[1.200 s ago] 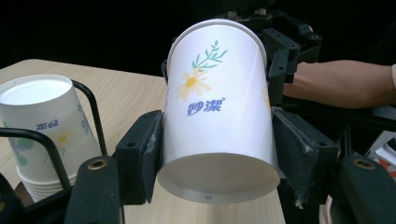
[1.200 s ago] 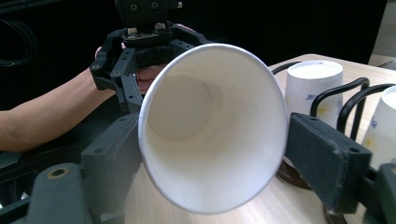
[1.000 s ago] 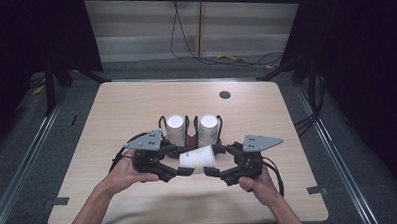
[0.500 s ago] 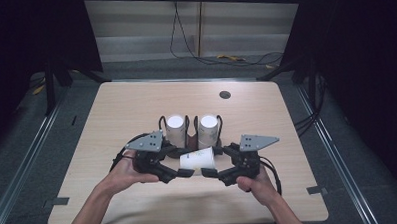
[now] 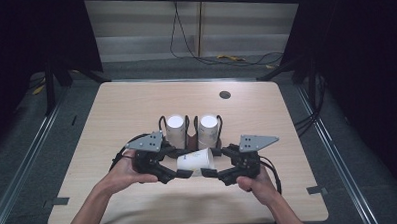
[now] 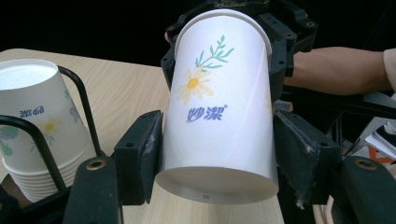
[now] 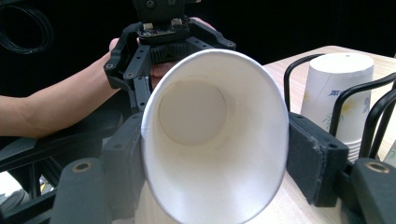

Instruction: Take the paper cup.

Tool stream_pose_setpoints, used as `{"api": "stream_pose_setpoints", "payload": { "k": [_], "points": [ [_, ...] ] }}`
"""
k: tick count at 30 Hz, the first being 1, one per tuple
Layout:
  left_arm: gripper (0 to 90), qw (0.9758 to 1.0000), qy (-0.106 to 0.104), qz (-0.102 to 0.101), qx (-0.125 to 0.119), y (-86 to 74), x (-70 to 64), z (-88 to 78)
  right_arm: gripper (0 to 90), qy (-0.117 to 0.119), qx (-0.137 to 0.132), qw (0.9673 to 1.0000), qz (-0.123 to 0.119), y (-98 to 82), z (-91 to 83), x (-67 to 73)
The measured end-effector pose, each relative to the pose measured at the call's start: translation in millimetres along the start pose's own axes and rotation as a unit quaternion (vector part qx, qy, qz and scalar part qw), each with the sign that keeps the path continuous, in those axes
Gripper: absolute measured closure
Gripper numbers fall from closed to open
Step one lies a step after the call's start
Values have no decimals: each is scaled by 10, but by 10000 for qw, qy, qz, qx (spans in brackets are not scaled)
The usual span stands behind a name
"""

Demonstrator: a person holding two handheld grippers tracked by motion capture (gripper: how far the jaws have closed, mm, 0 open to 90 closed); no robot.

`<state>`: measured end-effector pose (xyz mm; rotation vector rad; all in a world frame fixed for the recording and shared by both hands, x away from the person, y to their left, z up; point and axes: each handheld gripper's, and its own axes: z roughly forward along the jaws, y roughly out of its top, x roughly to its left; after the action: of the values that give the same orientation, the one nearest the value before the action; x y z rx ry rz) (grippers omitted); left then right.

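A white paper cup (image 5: 195,161) with a daisy print lies on its side in the air between my two grippers, just in front of the cup holder. My left gripper (image 5: 176,170) is shut on its base end; in the left gripper view the cup (image 6: 219,102) has its bottom towards the camera, and the left gripper (image 6: 219,158) presses both its sides. My right gripper (image 5: 211,170) is shut on the mouth end; in the right gripper view the cup (image 7: 210,140) has its rim squeezed oval by the right gripper (image 7: 217,161).
A black wire holder (image 5: 191,137) behind the grippers carries two stacks of upturned cups (image 5: 176,129) (image 5: 207,127). One stack (image 6: 32,135) stands close to the left jaw, another (image 7: 338,98) near the right jaw. The wooden table (image 5: 136,109) has a round cable hole (image 5: 225,95) at the back.
Almost nothing: both grippers stay shut on the cup, which has drifted slightly towards the near edge of the table.
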<state>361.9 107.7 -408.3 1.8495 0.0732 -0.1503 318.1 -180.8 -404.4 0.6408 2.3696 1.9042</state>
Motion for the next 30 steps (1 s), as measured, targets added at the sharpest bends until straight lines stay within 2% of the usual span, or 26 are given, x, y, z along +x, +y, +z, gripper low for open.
{"api": "stream_pose_setpoints", "payload": {
  "k": [3, 6, 16, 20, 28, 30],
  "points": [
    [343, 10000, 28, -51, 18, -5, 13, 0, 296, -14, 0, 10000, 14, 2, -3, -1],
    [268, 9999, 61, -120, 31, -18, 22, -2, 298, -51, -8, 10000, 16, 7, -17, -4],
    [186, 9996, 227, -84, 164, -43, 39, 4, 299, -197, 118, 9997, 113, 16, -43, -40],
    [156, 9985, 471, -102, 241, -55, 69, -16, 304, -352, 296, 9989, 119, 44, -64, -62],
    [157, 9980, 584, -114, 220, -63, 76, -57, 306, -643, 449, 9968, 172, 44, -124, -87],
    [157, 9975, 659, -114, 215, -71, 89, -79, 309, -841, 621, 9942, 256, 32, -147, -108]
  ]
}}
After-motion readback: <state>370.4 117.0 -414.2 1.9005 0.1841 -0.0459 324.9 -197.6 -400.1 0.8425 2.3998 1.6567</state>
